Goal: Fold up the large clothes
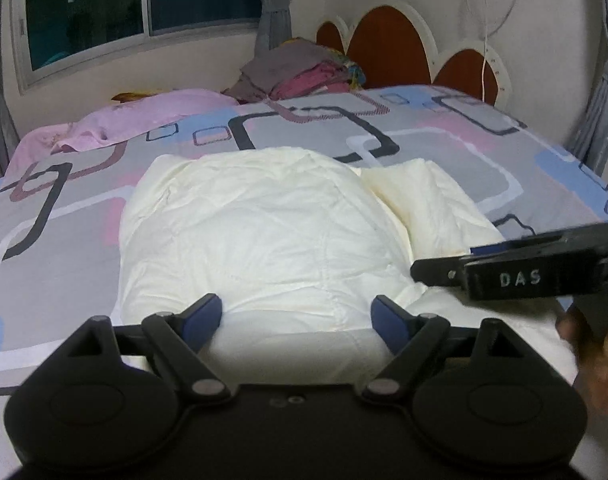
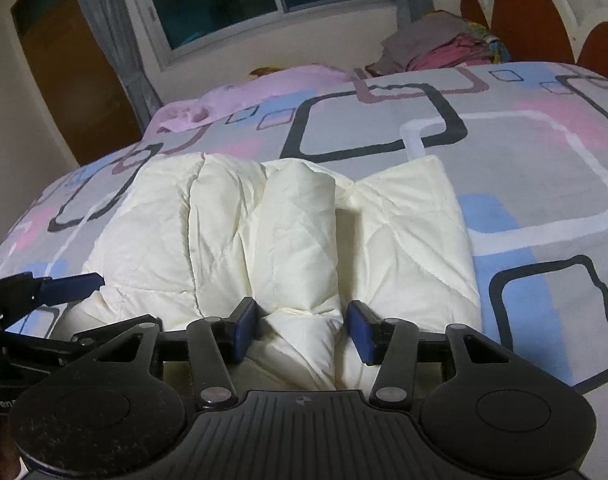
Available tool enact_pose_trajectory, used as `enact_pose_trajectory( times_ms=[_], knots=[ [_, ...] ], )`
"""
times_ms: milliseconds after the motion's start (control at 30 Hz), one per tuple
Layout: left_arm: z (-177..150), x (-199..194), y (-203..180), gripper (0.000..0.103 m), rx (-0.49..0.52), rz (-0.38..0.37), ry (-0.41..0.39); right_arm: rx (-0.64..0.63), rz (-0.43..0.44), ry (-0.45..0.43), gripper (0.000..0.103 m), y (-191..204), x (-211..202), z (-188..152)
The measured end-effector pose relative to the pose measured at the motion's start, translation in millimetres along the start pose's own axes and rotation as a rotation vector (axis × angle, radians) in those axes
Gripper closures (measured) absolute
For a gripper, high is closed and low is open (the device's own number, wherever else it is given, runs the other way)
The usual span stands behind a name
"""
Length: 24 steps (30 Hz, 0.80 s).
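From my left wrist camera, the cream quilt [image 1: 256, 236] lies bunched on the patterned bed [image 1: 483, 152]. My left gripper [image 1: 296, 316] stands wide apart, its blue pads [image 1: 202, 316] clear of the fabric, holding nothing. The right gripper [image 1: 443, 270] pokes in from the side.

From my right wrist camera, the quilt [image 2: 264, 232] shows several puffy folds. My right gripper [image 2: 302, 332] straddles one ridge, half apart; I cannot tell whether it pinches. The stacked folds could spring open if I pull away.

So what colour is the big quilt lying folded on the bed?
Cream white quilt, plain with stitched quilting lines; it shows best in the right wrist view.
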<state>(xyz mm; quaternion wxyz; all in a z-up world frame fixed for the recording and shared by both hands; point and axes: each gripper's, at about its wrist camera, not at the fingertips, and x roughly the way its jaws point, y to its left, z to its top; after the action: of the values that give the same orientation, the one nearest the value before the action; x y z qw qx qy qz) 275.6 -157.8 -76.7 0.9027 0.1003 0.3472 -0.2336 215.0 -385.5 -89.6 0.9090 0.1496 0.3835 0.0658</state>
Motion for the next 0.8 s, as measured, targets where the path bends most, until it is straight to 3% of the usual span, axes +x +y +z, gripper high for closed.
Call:
enact_pose_trajectory(
  times_ms=[67, 133, 200, 233, 267, 333, 500, 800],
  knots=[
    [4, -19, 4, 0.019, -0.016, 0.018, -0.009, 0.036, 0.011, -0.052, 0.054, -5, -27, 8],
    [-1, -39, 12, 0.004, -0.028, 0.050, -0.059, 0.060, 0.041, -0.120, 0.054, -16, -56, 10],
    [-8, -52, 23, 0.003, -0.062, 0.076, -0.066, 0.150, 0.058, -0.110, 0.054, -41, -71, 8],
    [-12, -55, 30, 0.003, -0.093, 0.070, -0.049, 0.194, 0.070, -0.100, 0.051, -51, -74, 5],
    [-16, -57, 36, 0.003, -0.131, 0.062, -0.038, 0.238, 0.075, -0.093, 0.033, -63, -77, 1],
    [-26, -58, 46, 0.003, -0.197, 0.044, -0.024, 0.276, 0.074, -0.090, 0.025, -79, -81, -9],
    [-44, -47, 68, 0.003, -0.397, -0.040, 0.032, 0.389, 0.138, -0.009, 0.025, -105, -68, -27],
    [-37, -39, 71, 0.003, -0.446, -0.044, 0.051, 0.600, 0.282, 0.078, 0.025, -143, -39, -32]
  ],
)
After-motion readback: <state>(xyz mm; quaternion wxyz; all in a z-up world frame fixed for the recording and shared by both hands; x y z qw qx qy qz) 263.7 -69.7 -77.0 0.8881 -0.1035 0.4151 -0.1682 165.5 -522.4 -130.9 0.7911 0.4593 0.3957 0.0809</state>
